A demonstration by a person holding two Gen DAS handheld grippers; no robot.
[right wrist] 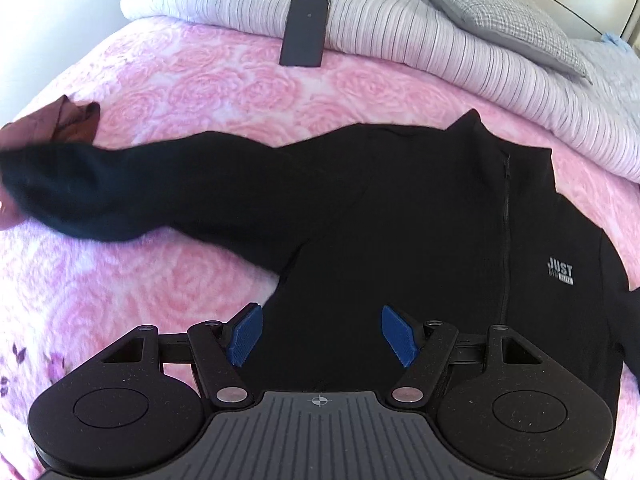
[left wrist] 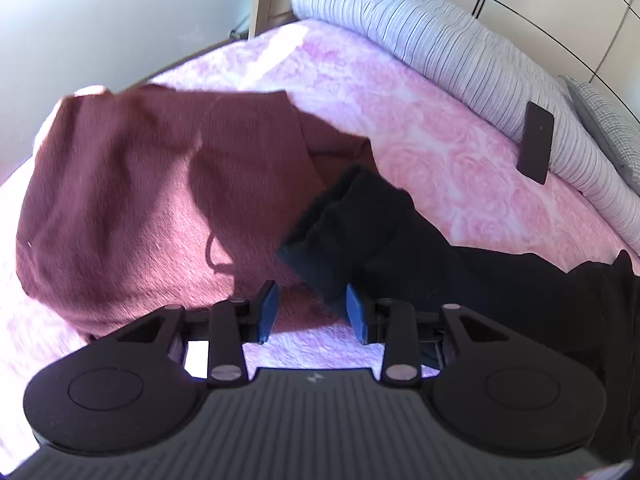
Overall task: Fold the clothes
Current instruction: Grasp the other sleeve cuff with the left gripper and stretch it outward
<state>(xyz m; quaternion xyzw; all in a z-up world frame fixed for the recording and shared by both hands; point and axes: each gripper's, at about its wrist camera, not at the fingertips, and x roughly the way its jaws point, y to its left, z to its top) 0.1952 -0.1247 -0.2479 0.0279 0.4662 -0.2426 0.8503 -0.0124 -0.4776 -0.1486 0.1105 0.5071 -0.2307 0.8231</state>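
A black zip jacket (right wrist: 420,216) with a small white chest logo lies flat on the pink bed cover, its sleeve (right wrist: 120,196) stretched out to the left. In the left wrist view that sleeve's cuff (left wrist: 352,236) rests over a maroon garment (left wrist: 132,196) spread on the bed. My left gripper (left wrist: 312,312) is open, its blue pads either side of the cuff's near edge, not clamped. My right gripper (right wrist: 320,334) is open above the jacket's lower body with nothing held. A corner of the maroon garment (right wrist: 68,120) shows at the far left in the right wrist view.
A dark phone (right wrist: 304,32) lies at the edge of a striped folded duvet (right wrist: 400,28) along the far side of the pink rose-patterned cover (right wrist: 200,84). A grey checked pillow (right wrist: 500,12) sits on the duvet. Cupboard doors (left wrist: 560,8) stand behind.
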